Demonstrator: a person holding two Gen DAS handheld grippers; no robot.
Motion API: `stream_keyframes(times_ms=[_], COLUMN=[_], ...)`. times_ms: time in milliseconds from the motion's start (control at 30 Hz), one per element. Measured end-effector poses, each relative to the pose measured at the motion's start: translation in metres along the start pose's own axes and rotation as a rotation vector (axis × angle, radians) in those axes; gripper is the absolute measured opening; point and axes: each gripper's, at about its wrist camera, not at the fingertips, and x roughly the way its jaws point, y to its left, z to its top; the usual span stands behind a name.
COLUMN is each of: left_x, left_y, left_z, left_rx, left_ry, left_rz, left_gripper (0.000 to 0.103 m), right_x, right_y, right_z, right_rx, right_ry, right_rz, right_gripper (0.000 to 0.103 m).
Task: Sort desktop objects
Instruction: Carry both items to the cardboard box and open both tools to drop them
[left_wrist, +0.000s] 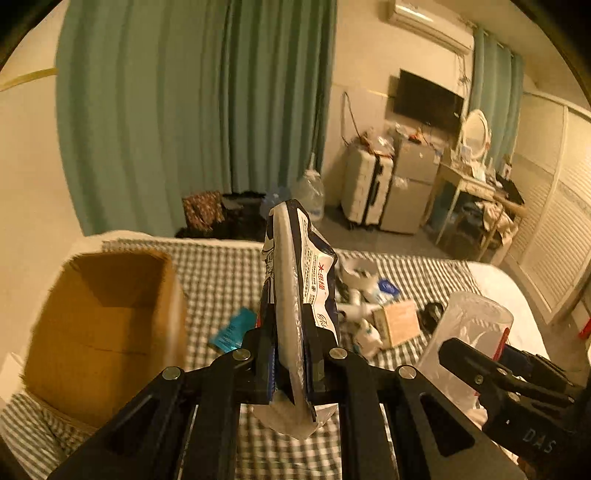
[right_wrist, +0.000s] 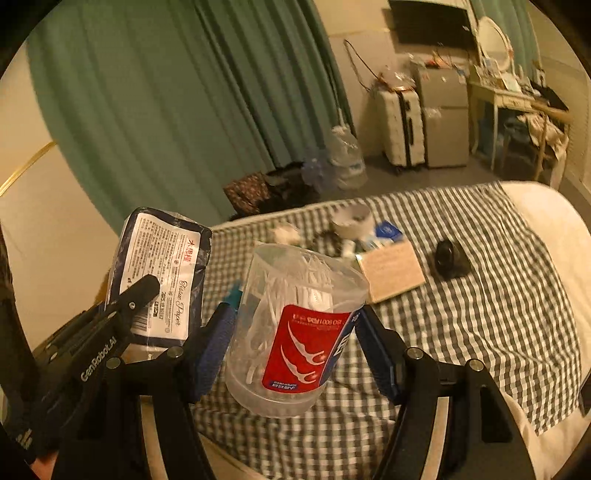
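Each fisheye camera sits just behind its own gripper's fingers and looks forward and downward, from close above, across the grey-and-white checked bedspread (left_wrist: 221, 273) toward the long green curtain (left_wrist: 166, 110). Both views share the bedspread, the curtain, the white hard-shell suitcase (right_wrist: 402, 125) and the flat brown cardboard packet (right_wrist: 395, 267); the right view sits further right.

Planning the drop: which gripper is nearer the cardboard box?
Left. The left gripper hangs just right of the cardboard box; the right gripper is farther right.
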Motion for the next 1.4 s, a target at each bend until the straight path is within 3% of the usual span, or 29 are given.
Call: stream_keyframes(times_ms=[367,567,700,1200,1400], left_x=[-0.033,-0.025,-0.011,0.027,0.036], left_y=[0.107,0.165,0.196,0.243,0.253], left_z=[0.029,0.016,0.002,-0.048,-0.057], left_rx=[-0.071,-0.092,-0.146,-0.175,-0.176], left_ry=[-0.064,-0.037,0.000,0.114,0.137], left_rz=[0.116,0.213,0.233,0.269,0.283], left_gripper=[0.011,0.011,0.011,0.011,0.011], right_x=[-0.009,0.008,0.028,0.116,0.134], right_y=[0.115,0.172,0.203,0.250,0.260], right_z=[0.011,0.001,-0.009,-0.033,-0.038], right_rx=[-0.155,-0.237,-0.278,-0.359,-0.371], right_ry=[0.005,0.043,0.093,0.239,0.257], right_rz=[0.132,0.197,0.228,0.234,0.233], right_gripper=[0.067,0.067,0.067,0.067,0.060])
